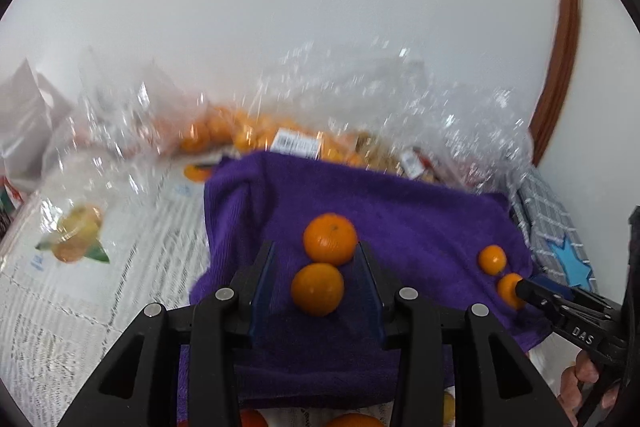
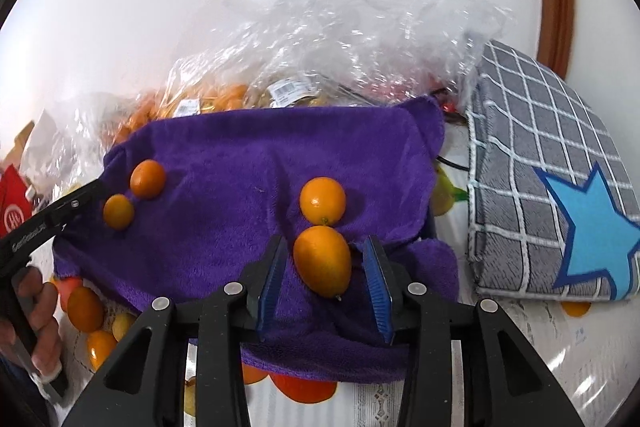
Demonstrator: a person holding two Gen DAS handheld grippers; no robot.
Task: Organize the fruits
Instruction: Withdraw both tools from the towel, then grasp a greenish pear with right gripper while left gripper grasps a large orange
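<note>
The left gripper (image 1: 317, 277) stands wide apart around a kumquat (image 1: 317, 289) on the purple towel (image 1: 408, 219), not touching it. The right gripper (image 2: 325, 269), also wide, straddles an oval kumquat (image 2: 322, 259) whose long axis tilts toward its right finger; a rounder one (image 2: 322, 201) touches its far end.

Two wrist fisheyes, close and angled down.
Facing the wall; sharing purple towel (image 1: 400, 211) (image 2: 240, 155) from opposite ends.
</note>
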